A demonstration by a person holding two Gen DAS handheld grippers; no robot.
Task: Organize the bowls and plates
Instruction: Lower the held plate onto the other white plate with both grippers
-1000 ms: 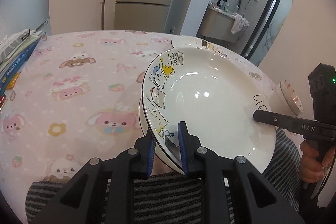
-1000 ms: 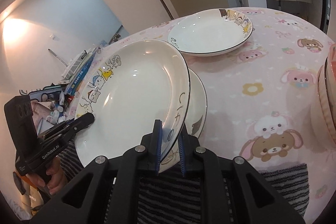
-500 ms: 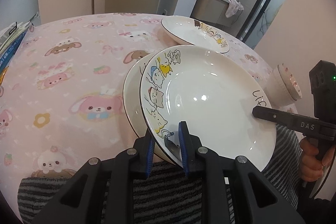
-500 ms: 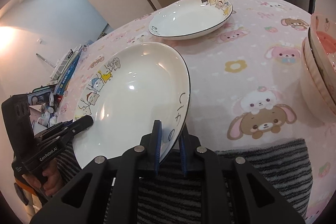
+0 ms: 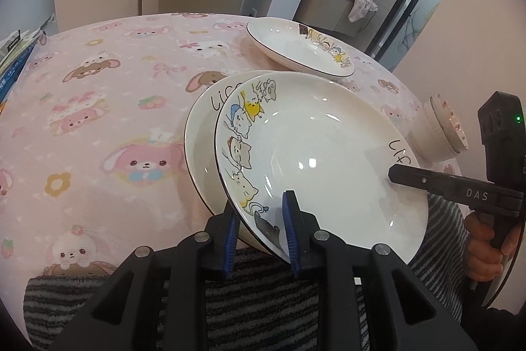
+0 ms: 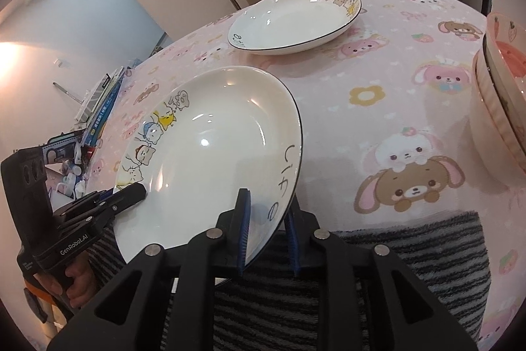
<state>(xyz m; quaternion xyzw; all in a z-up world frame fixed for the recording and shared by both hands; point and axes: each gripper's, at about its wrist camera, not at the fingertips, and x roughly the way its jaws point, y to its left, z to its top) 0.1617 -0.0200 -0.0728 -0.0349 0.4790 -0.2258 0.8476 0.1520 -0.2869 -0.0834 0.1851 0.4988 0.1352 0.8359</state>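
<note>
Both grippers hold one white cartoon-cat plate (image 5: 322, 153) above the pink table. My left gripper (image 5: 259, 226) is shut on its near rim by the cat drawings. My right gripper (image 6: 268, 226) is shut on the opposite rim by the lettering; the same plate shows in the right wrist view (image 6: 210, 150). A second like plate (image 5: 202, 137) lies on the table under and left of the held one. A third plate (image 5: 296, 46) sits farther back, also in the right wrist view (image 6: 292, 22). Stacked pink bowls (image 6: 499, 101) stand at the right.
The table has a pink animal-print cloth (image 5: 98, 107). Books and small clutter (image 6: 98, 111) lie at its left edge. A grey striped cloth (image 6: 394, 252) hangs over the near edge. The bowl stack shows in the left wrist view (image 5: 440, 130).
The held plate has shifted right and toward me, uncovering more of the plate beneath it. Both grippers kept their grip on the rim.
</note>
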